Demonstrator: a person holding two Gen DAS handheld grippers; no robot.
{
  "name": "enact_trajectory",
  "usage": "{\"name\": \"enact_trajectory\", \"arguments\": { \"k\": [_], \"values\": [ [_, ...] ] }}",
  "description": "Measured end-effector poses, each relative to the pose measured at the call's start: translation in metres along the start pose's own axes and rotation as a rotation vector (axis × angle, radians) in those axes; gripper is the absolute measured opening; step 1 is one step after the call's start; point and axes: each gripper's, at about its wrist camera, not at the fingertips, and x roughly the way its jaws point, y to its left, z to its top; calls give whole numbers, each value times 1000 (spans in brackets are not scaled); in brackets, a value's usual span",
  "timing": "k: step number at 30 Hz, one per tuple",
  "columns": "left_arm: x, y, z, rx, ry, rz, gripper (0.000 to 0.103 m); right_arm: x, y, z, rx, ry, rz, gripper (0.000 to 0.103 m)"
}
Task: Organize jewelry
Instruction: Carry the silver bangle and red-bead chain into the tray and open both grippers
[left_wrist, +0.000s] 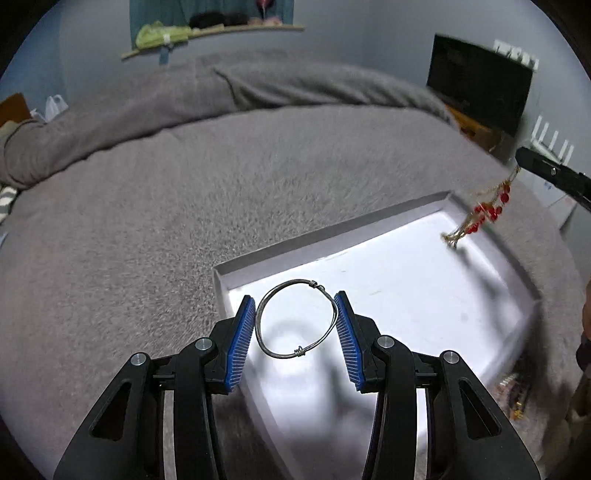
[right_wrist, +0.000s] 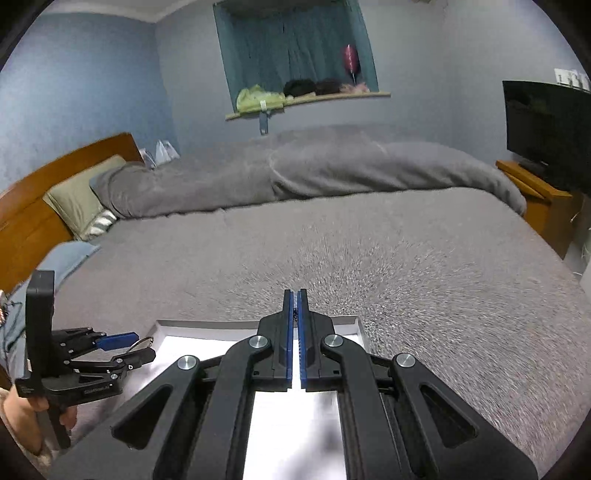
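jewelry held over a white tray, one piece in each gripper

bangle (left_wrist: 296, 318) of twisted grey wire sits between the blue pads of the left gripper (left_wrist: 297, 325), its rim touching a pad on either side, so the fingers (left_wrist: 242, 341) are part closed and pinching it across its width. it hangs over the near left corner of the white tray (left_wrist: 332, 236), which lies on the grey bed blanket (left_wrist: 147, 206); the shadow below it suggests it is held clear of the tray floor. gripping across the ring probably keeps the thin wire from slipping or twisting.

in the left wrist view the right gripper (right_wrist: 295, 306) enters from the far right, and a gold chain with red beads (left_wrist: 484, 210) dangles from its tip above the far right corner of the tray. in its own camera the fingers are pressed almost together with something dark and fine caught between them, likely that chain; a tight pinch suits so slender a piece.

holding the two pieces at opposite corners looks meant to lay them apart, so the chain does not tangle with the bangle. some small gold-toned items (left_wrist: 517, 397) lie blurred on the blanket just beside the tray's near right edge, probably waiting to be sorted.
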Motion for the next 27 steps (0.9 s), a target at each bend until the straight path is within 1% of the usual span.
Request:
{"name": "enact_trajectory", "arguments": {
  "k": [2, 6, 9, 13, 19, 20, 21, 24, 25, 27],
  "values": [
    [12, 2, 4, -2, 27, -8, 46, 19, 1, -1, -5, 32, -11, 2],
    [28, 0, 10, 21, 70, 5, 46, 49, 0, -4, -15, 96, -37, 2],
    [40, -1, 12, 47, 107, 38, 46, 66, -2, -9, -19, 158, -63, 2],
    [47, 1, 10, 46, 138, 49, 46, 81, -10, -16, -5, 219, -105, 2],
    [57, -2, 10, 60, 157, 36, 46, 90, -24, -23, 31, 267, -127, 2],
    [57, -3, 9, 60, 156, 32, 48, 91, -26, -23, 39, 275, -128, 2],
    [57, -5, 11, 60, 151, 30, 51, 91, -27, -24, 49, 283, -125, 2],
    [52, -3, 11, 48, 135, 23, 57, 88, -29, -24, 65, 283, -110, 7],
    [50, -2, 11, 40, 129, 23, 59, 87, -30, -22, 67, 280, -110, 14],
    [44, -1, 11, 26, 109, 18, 62, 83, -31, -22, 74, 269, -97, 22]
  ]
}}
